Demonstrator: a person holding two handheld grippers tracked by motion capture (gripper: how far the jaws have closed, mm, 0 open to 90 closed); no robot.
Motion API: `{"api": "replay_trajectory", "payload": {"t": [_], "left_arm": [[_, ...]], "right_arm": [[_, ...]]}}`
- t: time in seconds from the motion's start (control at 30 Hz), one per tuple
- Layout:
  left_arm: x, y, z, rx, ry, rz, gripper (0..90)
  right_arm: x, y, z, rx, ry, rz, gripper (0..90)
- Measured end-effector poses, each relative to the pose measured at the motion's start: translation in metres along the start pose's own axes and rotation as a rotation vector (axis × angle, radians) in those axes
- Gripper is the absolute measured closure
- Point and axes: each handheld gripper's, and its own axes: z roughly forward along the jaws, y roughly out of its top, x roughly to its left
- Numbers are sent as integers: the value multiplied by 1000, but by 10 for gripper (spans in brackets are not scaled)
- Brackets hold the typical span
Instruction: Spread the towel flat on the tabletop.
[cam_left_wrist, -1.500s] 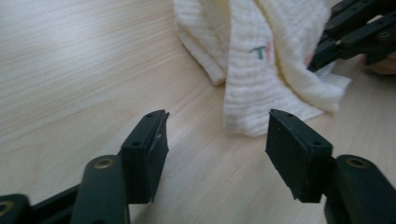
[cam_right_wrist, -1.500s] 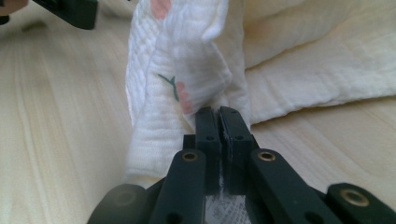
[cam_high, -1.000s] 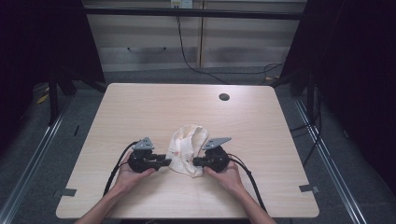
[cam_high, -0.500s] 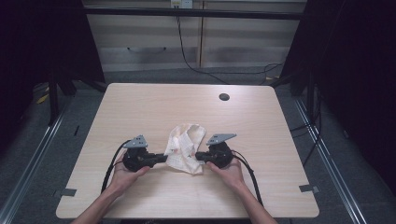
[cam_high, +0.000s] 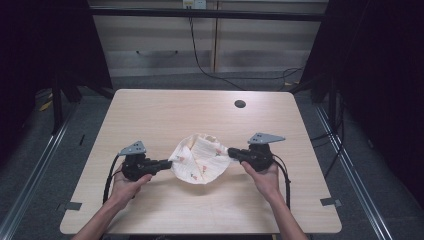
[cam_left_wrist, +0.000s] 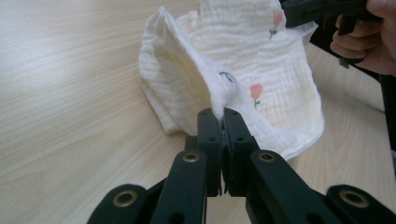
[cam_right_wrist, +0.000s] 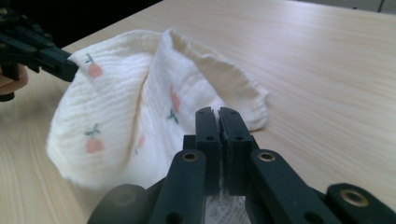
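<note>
While it hangs stretched between the two grippers, the cloth (cam_high: 200, 160) — a cream muslin square printed with small pink flowers — sags over the near middle of the table (cam_high: 165, 110), its lower fold touching or just above the wood; the high view does not settle which. The left gripper (cam_high: 165, 162) has its jaws pressed tight together on a bunched edge of the cloth, and the left gripper view shows the white fabric rising straight out from between the closed jaws, which have just finished closing. The right gripper (cam_high: 231, 152) is clamped on the opposite edge, jaws fully together, with a printed label of the cloth showing under them in the right gripper view. Each gripper is held in one of the person's hands, forearms coming in from the near edge. Farther back on the tabletop, well apart from the cloth, sits a small dark round hole (cam_high: 240, 104).
</note>
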Motion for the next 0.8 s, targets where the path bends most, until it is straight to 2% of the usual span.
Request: {"api": "replay_trajectory", "payload": {"t": [0.13, 0.2, 0.33, 0.47, 0.53, 0.67, 0.8], "left_arm": [[3, 1, -4, -19, 29, -25, 874], [3, 2, -6, -31, 27, -36, 875], [-1, 10, -12, -51, 17, -38, 875], [-7, 24, -22, -93, 7, -22, 876], [-8, 32, -26, -115, 16, -18, 877], [-8, 50, -36, -183, 35, -44, 876], [-8, 72, -40, -187, 71, -28, 876]], "right_arm": [[-7, 2, -12, -30, -27, 11, 875], [-9, 4, -16, -58, -11, 32, 876], [-8, 8, -21, -67, -33, 12, 876], [-5, 16, -26, -91, -42, -6, 877], [-4, 21, -28, -104, -50, -10, 877], [-5, 33, -34, -151, -62, 8, 877], [-6, 48, -37, -178, -82, 10, 878]]}}
